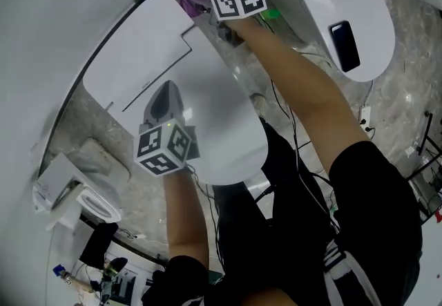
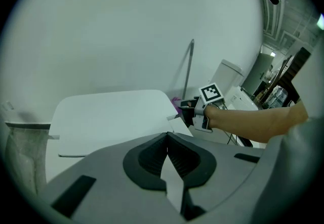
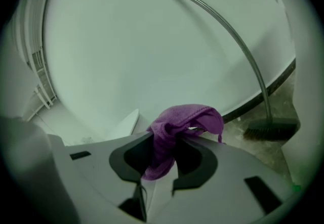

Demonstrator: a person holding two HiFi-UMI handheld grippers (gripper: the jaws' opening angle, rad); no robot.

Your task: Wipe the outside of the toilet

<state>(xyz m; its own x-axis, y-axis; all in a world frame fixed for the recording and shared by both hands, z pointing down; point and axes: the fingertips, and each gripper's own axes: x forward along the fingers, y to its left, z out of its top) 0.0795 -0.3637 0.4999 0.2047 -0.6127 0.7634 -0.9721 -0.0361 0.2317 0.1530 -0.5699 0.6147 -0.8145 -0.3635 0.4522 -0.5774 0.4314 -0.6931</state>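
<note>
the left gripper (image 1: 166,99) hangs over the closed seat lid (image 1: 231,125) of the toilet (image 1: 207,83); its fingers (image 2: 147,154) are pressed together at the tips with nothing between them; just ahead of those fingers lies the flat white tank lid (image 2: 109,117), and beyond it the plain white wall (image 2: 126,26); ahead and to the right of the left fingers, the right gripper (image 1: 211,3) is at the far corner of the tank lid; its fingers (image 3: 195,160) pinch a purple cloth (image 3: 186,118), which bunches up above the fingertips and trails down between them; in the head view the cloth sits at the tank's corner near the wall, and whether it touches the porcelain cannot be told; beyond the right fingers and to their right a broom (image 3: 271,128) stands on the mottled floor (image 3: 253,149), its thin metal handle leaning up the wall; the print that can be made out is the black-and-white square markers on each cube (image 1: 164,149); to the right of the right fingers stands a second toilet (image 1: 366,18) with a black phone (image 1: 344,45) lying on its lid
</note>
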